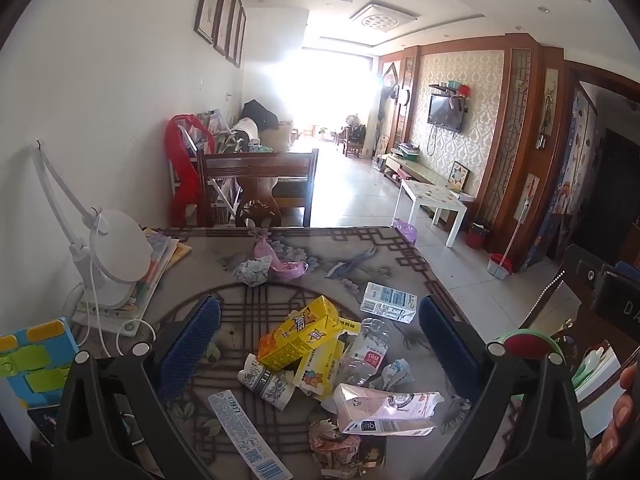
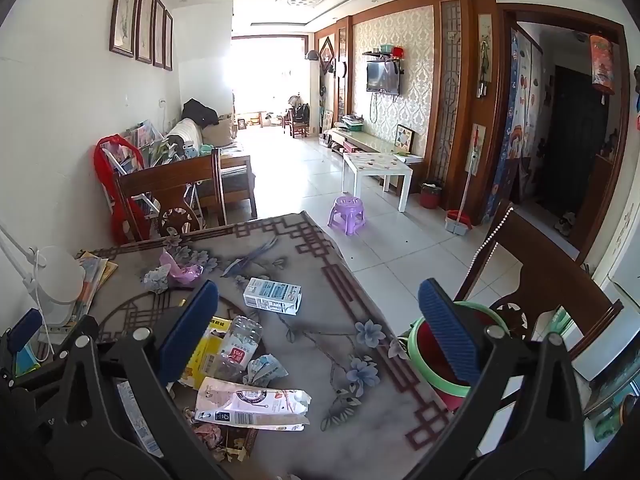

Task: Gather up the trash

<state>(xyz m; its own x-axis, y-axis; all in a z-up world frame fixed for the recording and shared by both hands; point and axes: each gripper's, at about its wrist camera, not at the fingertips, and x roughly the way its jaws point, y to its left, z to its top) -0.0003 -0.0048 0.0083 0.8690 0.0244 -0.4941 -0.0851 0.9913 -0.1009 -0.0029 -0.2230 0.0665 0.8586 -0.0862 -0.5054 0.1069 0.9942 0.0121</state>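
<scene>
Both my left gripper (image 1: 320, 344) and right gripper (image 2: 318, 334) gape empty; grabbing the yellow carton (image 1: 298, 332) could roll the bottle (image 1: 366, 352) toward three o'clock

Black plastic tongs (image 1: 320, 332), blue ribbed pads (image 1: 192, 344), silver rivets; same on right tongs (image 2: 320, 332).

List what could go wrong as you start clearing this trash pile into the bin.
1. The yellow carton lies on top of the pile, against the crushed bottle; grabbing one may drag or scatter the rest.
2. The white milk carton lies not far from the table edge and could be nudged off.
3. The red bin sits beside the table corner, below the right tongs; a careless drop could miss it.
</scene>
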